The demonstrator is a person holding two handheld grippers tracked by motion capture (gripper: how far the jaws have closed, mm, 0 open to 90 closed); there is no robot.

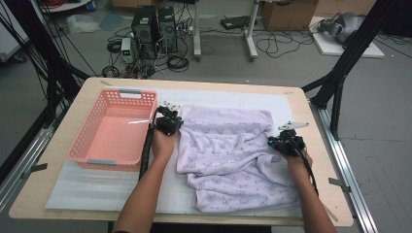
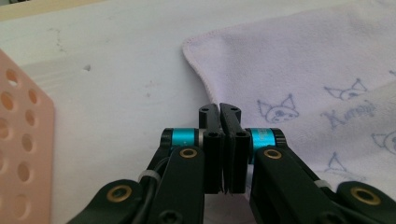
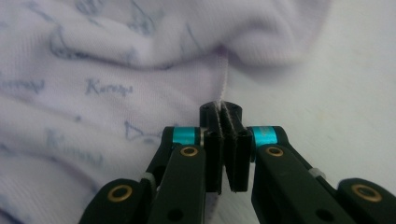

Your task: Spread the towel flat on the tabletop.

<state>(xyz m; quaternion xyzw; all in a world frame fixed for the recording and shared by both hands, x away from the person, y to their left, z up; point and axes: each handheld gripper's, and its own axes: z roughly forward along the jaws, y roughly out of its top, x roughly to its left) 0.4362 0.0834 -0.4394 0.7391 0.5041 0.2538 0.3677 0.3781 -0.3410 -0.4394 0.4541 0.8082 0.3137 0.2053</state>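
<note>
Lilac printed towel [image 1: 228, 155]: spread rumpled on the white mat [image 1: 87, 187], mid-table. Right gripper [image 3: 223, 113]: jaws clamped on the towel's right hem. Left gripper [image 2: 219, 112]: jaws together at the towel's left edge; grip uncertain. Pink basket [image 1: 80, 141]: left of the towel, empty.

Grey floor [image 1: 73, 58] strewn with cables, two computer towers [image 1: 154, 26], cardboard box [image 1: 289, 13], black frame legs [image 1: 347, 58]

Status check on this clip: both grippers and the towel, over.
Left gripper shut on towel left edge. Right gripper shut on its right edge. Towel rumpled on the mat, pink basket beside it. Nothing in the way.
</note>
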